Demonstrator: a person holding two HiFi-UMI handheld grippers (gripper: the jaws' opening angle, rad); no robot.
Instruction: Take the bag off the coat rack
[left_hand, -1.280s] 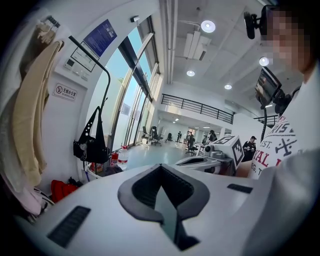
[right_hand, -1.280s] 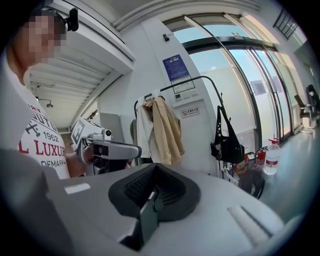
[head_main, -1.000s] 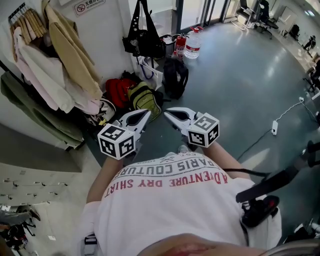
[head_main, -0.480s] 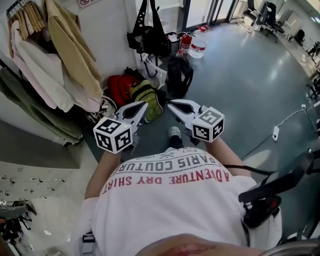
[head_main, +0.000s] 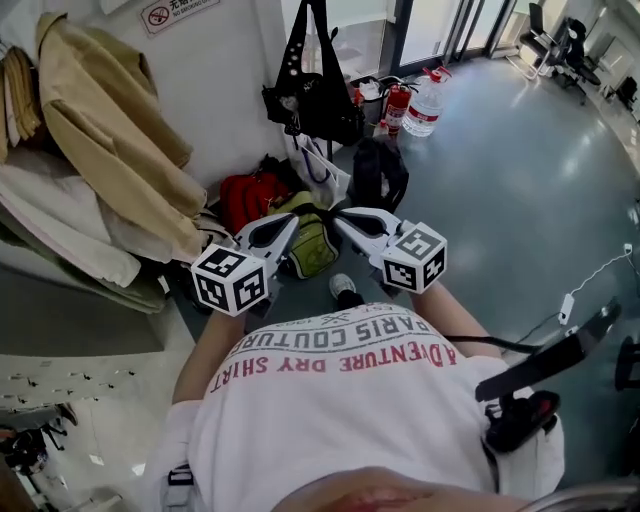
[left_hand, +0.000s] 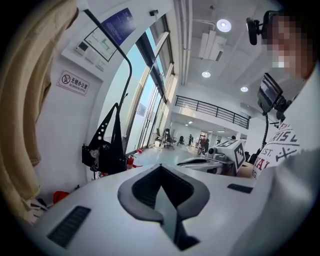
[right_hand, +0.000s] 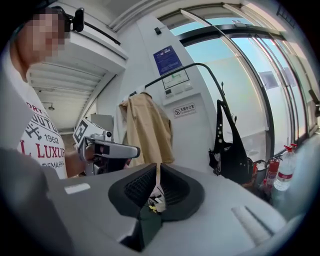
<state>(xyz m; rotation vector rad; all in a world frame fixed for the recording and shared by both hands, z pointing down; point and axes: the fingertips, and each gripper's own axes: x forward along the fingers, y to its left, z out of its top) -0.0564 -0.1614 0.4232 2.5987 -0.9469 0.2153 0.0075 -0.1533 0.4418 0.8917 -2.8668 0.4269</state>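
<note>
- Left gripper (head_main: 292, 219): its own view shows the jaws pressed together with nothing between them. It's held out in front of the person's white t-shirt (head_main: 340, 400), tip pointing away from the body.
- Right gripper (head_main: 339, 215): same deal, jaws closed tight and empty. It sits just beside the left one, and the two tips angle in toward each other without touching.
- Past the tips, down on the floor, there's a yellow-green backpack (head_main: 312, 240), with a red bag (head_main: 250, 195) to its left against the wall and a black backpack (head_main: 378, 172) a bit further out. One shoe (head_main: 342, 287) pokes out below the grippers.
- The black bag (head_main: 315, 95) is on the coat rack (left_hand: 122, 65), hanging by its long straps from the end of the rack's curved black arm, right next to the white wall. It has a row of pale studs up one strap. Both grippers are well apart from it, neither touching.
- A fire extinguisher (head_main: 397, 103) and a big water bottle (head_main: 425, 100) stand on the floor just behind and to the right of the bag, near the glass doors.
- Off to the left, a tan jacket (head_main: 110, 130) hangs with some other pale clothes along the wall, and a no-smoking sign (head_main: 180, 10) is stuck on the wall above.
</note>
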